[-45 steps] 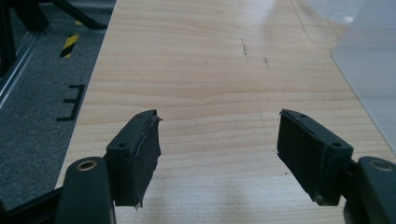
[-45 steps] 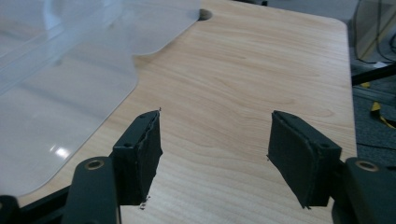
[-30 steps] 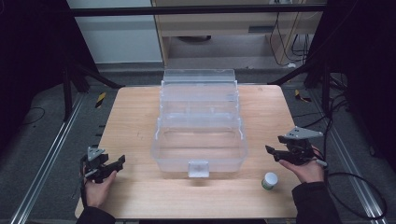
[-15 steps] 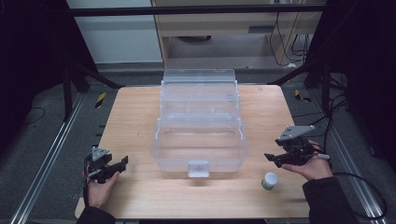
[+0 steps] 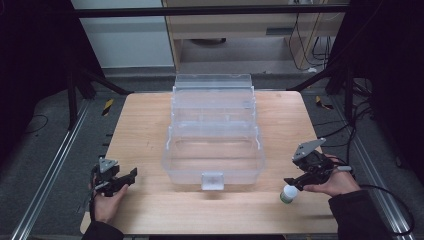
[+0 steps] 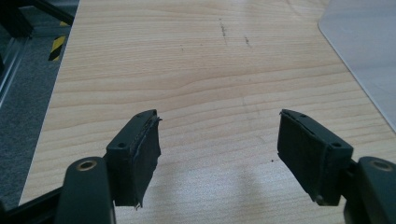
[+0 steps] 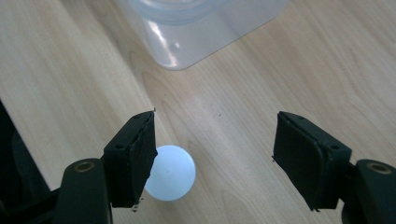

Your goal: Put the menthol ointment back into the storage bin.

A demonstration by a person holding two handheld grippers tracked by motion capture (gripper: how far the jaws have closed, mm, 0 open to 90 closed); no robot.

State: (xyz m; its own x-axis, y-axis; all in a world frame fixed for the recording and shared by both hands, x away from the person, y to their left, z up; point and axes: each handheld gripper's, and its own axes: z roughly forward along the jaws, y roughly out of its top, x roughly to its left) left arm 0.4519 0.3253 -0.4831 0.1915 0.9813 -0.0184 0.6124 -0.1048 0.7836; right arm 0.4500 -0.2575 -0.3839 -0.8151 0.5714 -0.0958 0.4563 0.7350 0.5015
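The right gripper [image 5: 295, 181] hung low over the small white round-capped plastic bottle [image 5: 286, 194], which stood upright on the light wooden table [image 5: 150, 125], just off the near right corner of the large clear plastic tiered storage box [image 5: 214, 131]. In the right gripper view the bottle's white cap [image 7: 169, 172] sat partly tucked behind one black pad, off toward that side and not centred in the gap; the jaws stood wide apart and held nothing. By the look of it the bottle was light and rigid, its smooth plastic probably a little slick, and standing tall on a small base it could well tip or skid if one pad nudged it first. The sensible hold, I judged, was across the body just under the cap, with the gripper shifted sideways so the bottle sat midway between the pads before closing. Whether it held anything inside could not be told. Far across from the box, off its near left corner, the left gripper [image 5: 116, 181] waited just above the table's edge, and the left gripper view showed its jaws spread wide over bare wood, nothing between them, a corner of the clear box [image 6: 364, 51] at the side.
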